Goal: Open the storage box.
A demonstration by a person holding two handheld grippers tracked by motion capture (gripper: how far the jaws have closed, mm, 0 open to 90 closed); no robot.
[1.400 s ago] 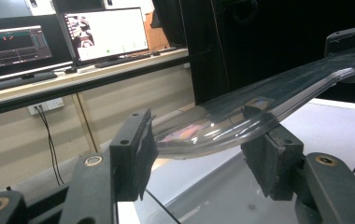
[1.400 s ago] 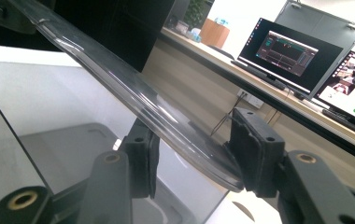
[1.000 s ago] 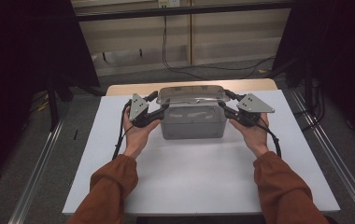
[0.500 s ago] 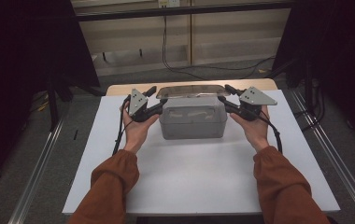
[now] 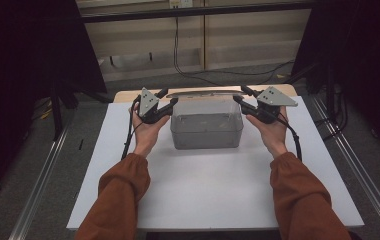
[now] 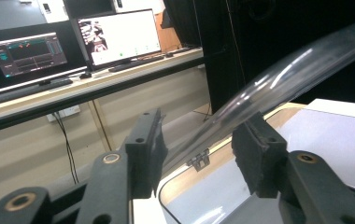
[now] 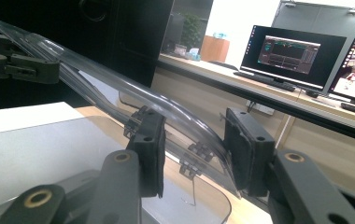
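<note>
With the clear lid [image 5: 205, 93] held above the box [image 5: 206, 123] on the bench [image 5: 203, 185], left tongs [image 5: 170, 103] and right tongs [image 5: 239, 100] each pinching an end, raise both ends evenly to avoid tilt.

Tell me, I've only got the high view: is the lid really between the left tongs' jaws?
Observer: Yes. In the left gripper view the lid has its rim running between the jaws of the left tongs and touching one pad. I cannot tell whether both pads press.
Operator: And the right tongs?
Observer: Much the same. The rim passes between the jaws of the right tongs and takes up most of the gap.
Operator: Anything on that rim?
Observer: Small clear clips hang under it, close to the jaws.
</note>
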